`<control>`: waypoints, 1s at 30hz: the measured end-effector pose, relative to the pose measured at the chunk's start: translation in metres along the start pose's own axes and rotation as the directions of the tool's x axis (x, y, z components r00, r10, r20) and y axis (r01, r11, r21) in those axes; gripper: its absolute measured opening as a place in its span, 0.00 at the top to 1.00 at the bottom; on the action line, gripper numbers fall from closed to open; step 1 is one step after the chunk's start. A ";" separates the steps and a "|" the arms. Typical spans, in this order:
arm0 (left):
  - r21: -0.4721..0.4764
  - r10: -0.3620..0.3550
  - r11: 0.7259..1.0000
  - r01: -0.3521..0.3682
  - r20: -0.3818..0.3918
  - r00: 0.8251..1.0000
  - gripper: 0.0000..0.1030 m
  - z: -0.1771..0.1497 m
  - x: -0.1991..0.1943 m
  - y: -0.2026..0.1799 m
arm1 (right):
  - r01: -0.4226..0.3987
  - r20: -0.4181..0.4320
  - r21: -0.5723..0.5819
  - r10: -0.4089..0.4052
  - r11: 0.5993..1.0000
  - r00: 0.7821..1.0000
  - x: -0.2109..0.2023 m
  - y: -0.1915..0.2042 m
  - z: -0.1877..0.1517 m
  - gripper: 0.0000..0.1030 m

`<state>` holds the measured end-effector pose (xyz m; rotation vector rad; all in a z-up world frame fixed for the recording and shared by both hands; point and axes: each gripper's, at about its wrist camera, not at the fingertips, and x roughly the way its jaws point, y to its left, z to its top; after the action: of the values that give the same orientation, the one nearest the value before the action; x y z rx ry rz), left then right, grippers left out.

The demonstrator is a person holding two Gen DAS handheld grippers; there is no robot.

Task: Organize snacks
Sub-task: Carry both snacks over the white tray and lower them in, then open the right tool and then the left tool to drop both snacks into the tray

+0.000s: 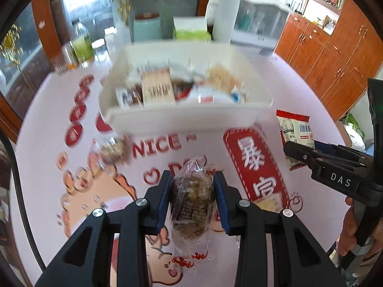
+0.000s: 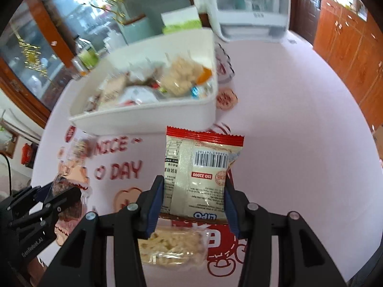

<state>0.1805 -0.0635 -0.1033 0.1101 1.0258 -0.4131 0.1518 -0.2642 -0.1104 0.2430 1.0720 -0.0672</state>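
left claw (image 1: 192,199) clenched on clear-wrapped nut bar (image 1: 191,205), right claw (image 2: 194,201) on flat biscuit packet (image 2: 201,174); both above surface (image 2: 287,119), short of white bin (image 2: 143,117). light, crinkly, slippery film; grip mid-body.

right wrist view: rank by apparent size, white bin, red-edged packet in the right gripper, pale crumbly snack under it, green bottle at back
1. white bin
2. red-edged packet, held in the right gripper; close to the lens, so it looks inflated
3. pale crumbly snack, partly hidden by the fingers
4. green bottle, far and blurred
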 end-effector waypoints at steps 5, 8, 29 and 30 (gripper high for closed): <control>0.017 0.028 0.999 -0.030 0.097 0.995 0.67 0.040 -0.045 0.007 | -0.040 0.077 -0.045 0.044 0.998 0.996 -0.037 0.015 0.025 0.54; 0.030 0.054 0.998 -0.059 0.162 0.985 0.67 0.070 -0.069 0.010 | -0.048 0.125 -0.076 0.057 0.996 0.991 -0.058 0.023 0.046 0.54; 0.018 0.087 0.996 -0.093 0.209 0.974 0.56 0.216 -0.020 0.021 | 0.038 0.221 -0.129 -0.008 0.991 0.975 -0.044 0.059 0.187 0.53; 0.002 0.087 0.996 -0.089 0.195 0.977 0.46 0.217 -0.011 0.024 | 0.040 0.208 -0.133 -0.012 0.990 0.978 -0.037 0.059 0.188 0.53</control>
<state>0.3597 -0.0992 0.0170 0.1217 0.8222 -0.3416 0.3056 -0.2527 0.0168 0.0956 0.8682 -0.0415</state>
